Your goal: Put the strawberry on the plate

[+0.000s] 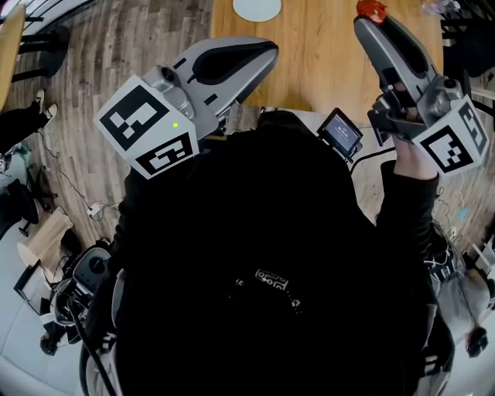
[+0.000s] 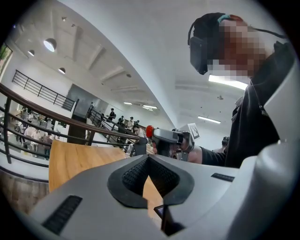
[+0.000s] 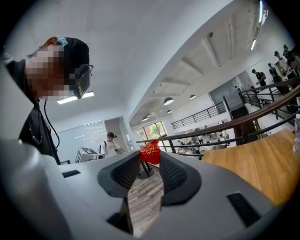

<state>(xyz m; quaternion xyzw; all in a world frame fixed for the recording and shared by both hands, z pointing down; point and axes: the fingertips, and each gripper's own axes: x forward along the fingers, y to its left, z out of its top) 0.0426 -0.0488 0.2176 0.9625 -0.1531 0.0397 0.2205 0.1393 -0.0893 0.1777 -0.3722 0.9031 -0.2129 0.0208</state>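
A red strawberry (image 3: 150, 152) sits pinched between the tips of my right gripper (image 3: 150, 157), which is shut on it and held up level in the air. In the head view the strawberry (image 1: 370, 10) shows at the tip of the right gripper (image 1: 368, 17), over the wooden table's right part. The white plate (image 1: 257, 8) lies at the table's far edge, left of the strawberry. My left gripper (image 1: 272, 51) hovers at the table's near left edge, shut with nothing in it. From the left gripper view the strawberry (image 2: 149, 131) shows at the right gripper's nose.
The wooden table (image 1: 325, 54) stretches ahead; wood-plank floor lies to its left. A small device with a screen (image 1: 340, 133) is on the person's chest. A railing (image 3: 234, 126) and several people stand in the hall behind.
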